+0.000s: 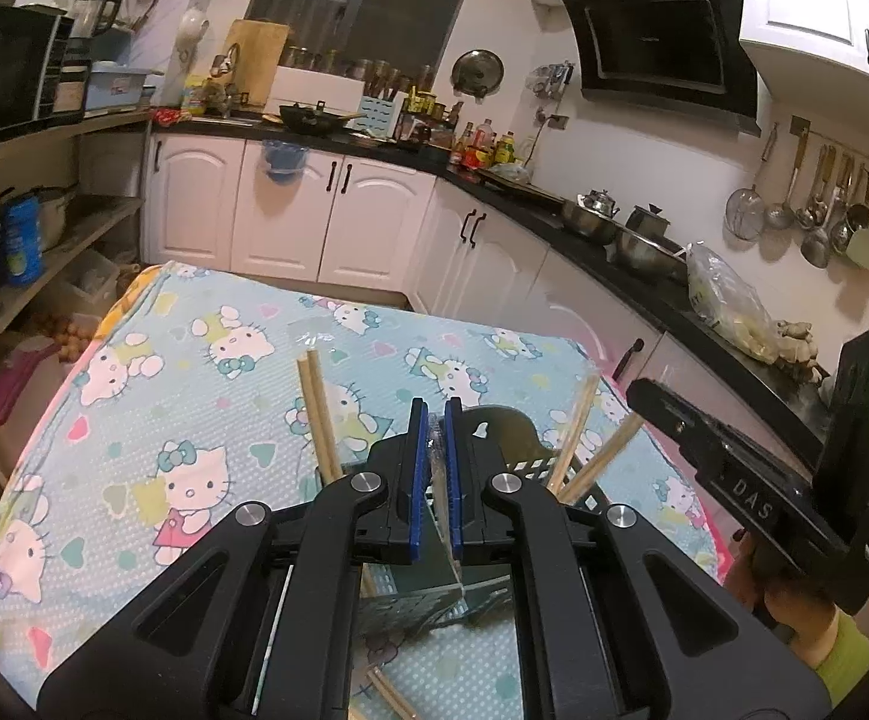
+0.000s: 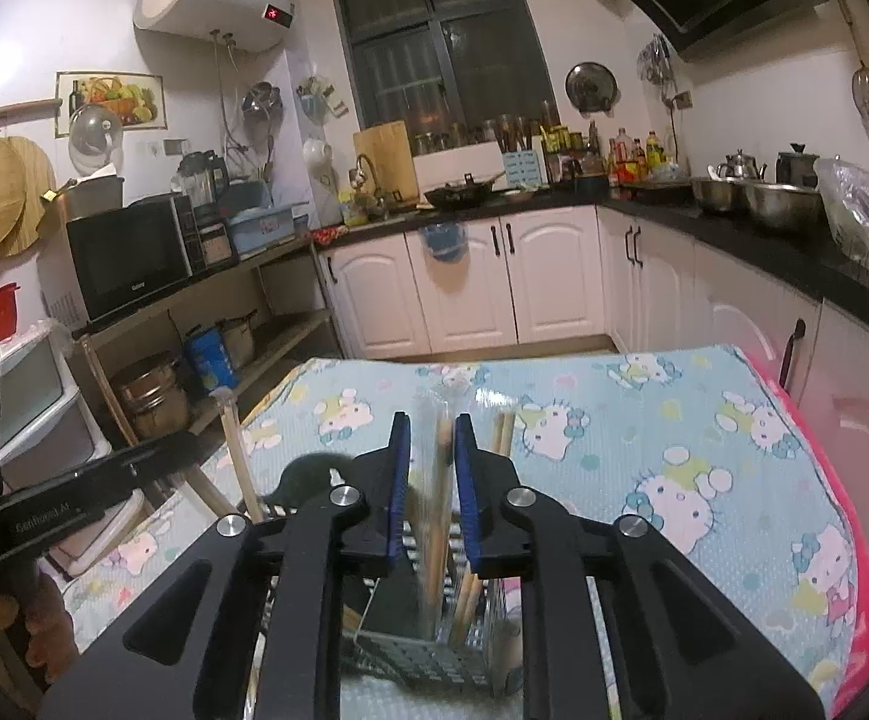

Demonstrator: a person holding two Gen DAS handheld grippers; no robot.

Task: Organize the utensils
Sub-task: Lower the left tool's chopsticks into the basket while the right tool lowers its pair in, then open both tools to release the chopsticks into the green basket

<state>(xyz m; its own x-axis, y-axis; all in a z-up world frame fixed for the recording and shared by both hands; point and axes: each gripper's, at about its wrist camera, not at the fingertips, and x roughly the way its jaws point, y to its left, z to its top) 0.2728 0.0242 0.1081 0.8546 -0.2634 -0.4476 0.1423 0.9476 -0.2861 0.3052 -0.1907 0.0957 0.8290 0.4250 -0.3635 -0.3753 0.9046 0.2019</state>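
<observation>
A dark perforated utensil holder (image 1: 512, 450) stands on the Hello Kitty tablecloth (image 1: 182, 396), with wooden chopsticks (image 1: 317, 414) leaning out of it on both sides. My left gripper (image 1: 434, 414) sits just above the holder, its blue pads nearly closed on a clear plastic wrapper (image 1: 434, 450). In the right wrist view my right gripper (image 2: 431, 426) hovers over the holder (image 2: 434, 642), its pads a little apart, with a plastic-wrapped pair of chopsticks (image 2: 439, 504) standing blurred between them and reaching down into the holder. More chopsticks (image 2: 236, 456) lean out at the left.
The table's pink edge (image 2: 854, 540) runs along the right. White cabinets (image 2: 464, 288) and a black counter with steel pots (image 2: 758, 198) lie behind. Open shelves with a microwave (image 2: 128, 252) stand at the left. Loose chopsticks (image 1: 392, 699) lie near the table's front.
</observation>
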